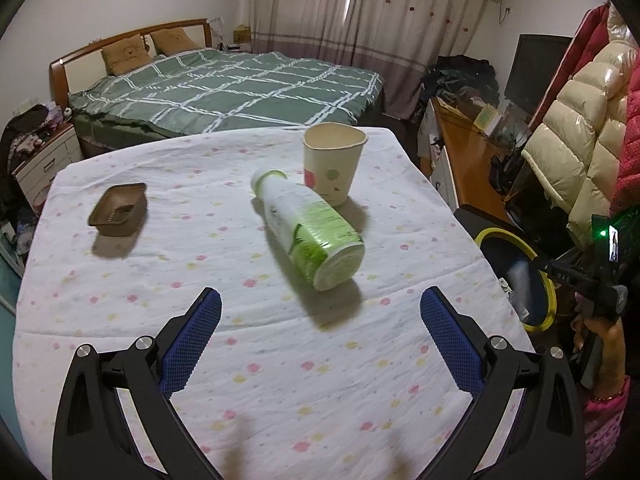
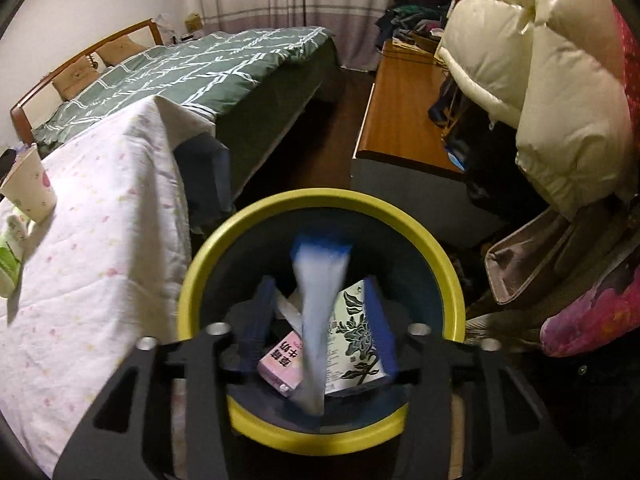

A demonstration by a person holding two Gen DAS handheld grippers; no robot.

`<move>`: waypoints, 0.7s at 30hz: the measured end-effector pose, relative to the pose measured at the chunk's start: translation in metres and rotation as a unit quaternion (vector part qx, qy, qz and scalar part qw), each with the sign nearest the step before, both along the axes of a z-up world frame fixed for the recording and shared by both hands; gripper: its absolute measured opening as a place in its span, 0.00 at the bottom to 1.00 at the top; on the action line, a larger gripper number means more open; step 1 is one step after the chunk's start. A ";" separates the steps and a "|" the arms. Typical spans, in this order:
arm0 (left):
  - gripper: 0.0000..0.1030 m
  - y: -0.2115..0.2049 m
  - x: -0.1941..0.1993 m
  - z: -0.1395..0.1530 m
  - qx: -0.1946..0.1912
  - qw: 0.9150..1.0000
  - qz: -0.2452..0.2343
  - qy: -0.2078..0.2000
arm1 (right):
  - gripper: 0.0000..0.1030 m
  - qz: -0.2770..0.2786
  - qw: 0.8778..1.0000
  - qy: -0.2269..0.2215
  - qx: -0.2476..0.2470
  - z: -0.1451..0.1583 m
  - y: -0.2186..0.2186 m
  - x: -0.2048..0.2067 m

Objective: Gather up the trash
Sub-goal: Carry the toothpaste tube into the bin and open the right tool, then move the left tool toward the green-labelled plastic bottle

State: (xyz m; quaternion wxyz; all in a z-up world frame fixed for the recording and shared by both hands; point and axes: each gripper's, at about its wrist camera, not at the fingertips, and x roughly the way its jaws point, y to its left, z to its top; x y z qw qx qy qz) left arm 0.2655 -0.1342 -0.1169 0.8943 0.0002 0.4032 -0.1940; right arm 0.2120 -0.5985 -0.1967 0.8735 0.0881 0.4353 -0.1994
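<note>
A white and green plastic bottle (image 1: 308,228) lies on its side on the spotted tablecloth (image 1: 240,380), touching an upright paper cup (image 1: 332,160) behind it. My left gripper (image 1: 320,316) hovers open just short of the bottle, holding nothing. Off the table's right edge stands a dark bin with a yellow rim (image 2: 320,200). My right gripper (image 2: 320,316) points down into it, its pads apart. A blurred white and blue packet (image 2: 320,280) hangs loose between them, touching neither pad. A pink carton (image 2: 282,364) and a floral box (image 2: 354,340) lie in the bin.
A small brown basket (image 1: 118,210) sits on the table's left side. Beyond the table are a green checked bed (image 1: 224,88), a wooden cabinet (image 2: 400,120) and hanging puffy coats (image 2: 540,100) close to the bin. A person's hand (image 1: 600,332) holds the right tool.
</note>
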 end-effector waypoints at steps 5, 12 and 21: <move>0.95 -0.010 0.013 -0.006 -0.003 1.000 0.003 0.011 | 0.48 -0.002 1.000 -0.004 0.001 -0.001 -0.003 -0.005; 0.95 -0.025 0.044 -0.021 0.001 0.999 0.028 0.035 | 0.49 0.009 1.000 -0.005 0.015 -0.005 -0.002 -0.007; 0.92 -0.043 0.067 -0.048 0.013 0.996 0.073 0.051 | 0.49 0.014 0.999 -0.005 0.028 -0.012 -0.004 -0.005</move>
